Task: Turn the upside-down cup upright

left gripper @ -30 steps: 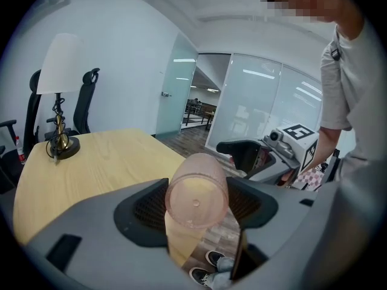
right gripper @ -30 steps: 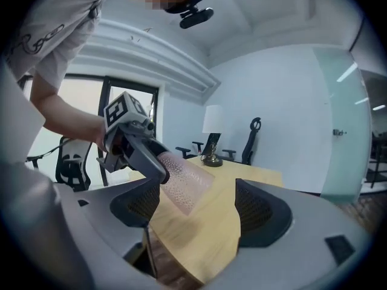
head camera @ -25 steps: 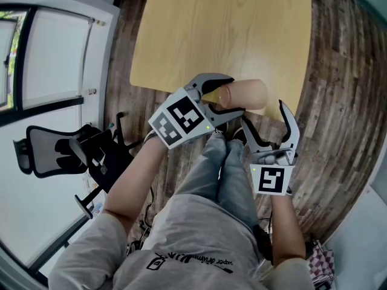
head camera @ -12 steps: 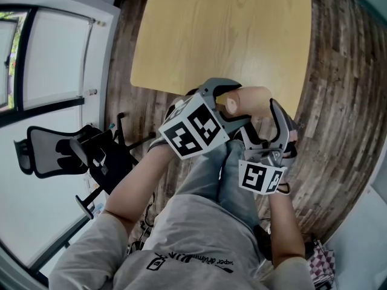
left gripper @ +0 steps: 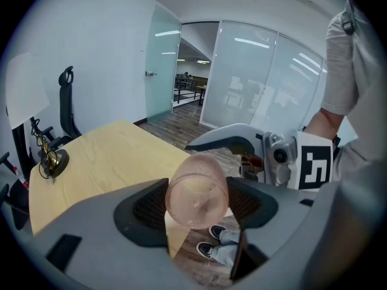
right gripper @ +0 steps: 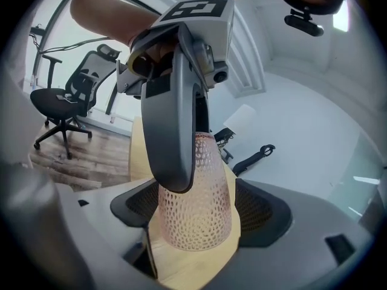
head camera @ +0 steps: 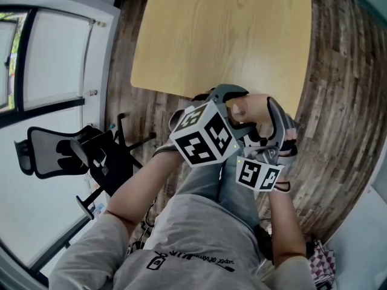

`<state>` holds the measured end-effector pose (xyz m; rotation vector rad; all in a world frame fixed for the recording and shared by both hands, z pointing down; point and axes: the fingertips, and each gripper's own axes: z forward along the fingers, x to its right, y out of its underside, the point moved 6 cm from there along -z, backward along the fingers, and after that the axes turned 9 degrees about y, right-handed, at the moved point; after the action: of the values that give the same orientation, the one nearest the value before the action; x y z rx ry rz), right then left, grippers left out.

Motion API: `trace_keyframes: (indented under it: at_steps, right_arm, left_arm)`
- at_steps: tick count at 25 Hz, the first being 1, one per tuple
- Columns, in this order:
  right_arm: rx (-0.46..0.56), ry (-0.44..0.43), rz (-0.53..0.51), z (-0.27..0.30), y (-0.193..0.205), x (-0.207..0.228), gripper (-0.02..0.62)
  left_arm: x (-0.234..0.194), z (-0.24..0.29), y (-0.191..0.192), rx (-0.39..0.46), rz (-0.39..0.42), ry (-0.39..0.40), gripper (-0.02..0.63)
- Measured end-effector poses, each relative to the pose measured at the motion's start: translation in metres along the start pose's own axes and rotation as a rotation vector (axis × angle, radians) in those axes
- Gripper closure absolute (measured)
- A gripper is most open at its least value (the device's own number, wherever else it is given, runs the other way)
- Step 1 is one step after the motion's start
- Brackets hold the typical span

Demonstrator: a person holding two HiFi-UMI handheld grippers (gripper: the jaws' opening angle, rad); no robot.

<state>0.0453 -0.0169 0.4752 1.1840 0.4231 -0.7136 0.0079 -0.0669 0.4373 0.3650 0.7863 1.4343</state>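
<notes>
Head view showed the cup [head camera: 251, 106], a pinkish see-through plastic one with a honeycomb pattern, held in the air on its side. It hung over the near edge of the table [head camera: 217, 35] and above the person's knees.

The left hand-held gripper [left gripper: 198, 204] was clenched across the cup, one pad on either side, with one round end facing its camera. The right hand-held gripper [right gripper: 199, 213] had come in from the other way. Its pads lay against the cup's wider end on both sides, so it looked to be gripping too. One jaw of the left tool crossed just in front of it.

From where I stood, the hand-over looked like the risky part. The cup tapered and seemed thin-walled. If one grip let go before the other had bitten properly, the cup could slide out towards its narrow end. It would then fall past the table edge onto the wood-plank floor [head camera: 338, 101]. Two grips twisting against each other might also buckle the wall.

The table was pale wood and bare near the cup. A black office chair [head camera: 54, 150] stood by the windows, and a frosted glass partition [left gripper: 260, 77] closed off the far side of the room.
</notes>
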Motion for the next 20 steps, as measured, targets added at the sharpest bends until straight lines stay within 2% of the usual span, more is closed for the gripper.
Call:
trace_keyframes:
  at_steps: [9, 20]
  right_arm:
    - [-0.022, 0.000, -0.022, 0.005, 0.004, -0.002, 0.235]
    - [-0.012, 0.014, 0.052, 0.012, 0.004, 0.007, 0.235]
  left_arm:
    - [0.002, 0.004, -0.002, -0.003, 0.009, 0.011, 0.304]
    - [-0.004, 0.002, -0.004, 0.136, 0.067, -0.020, 0.301]
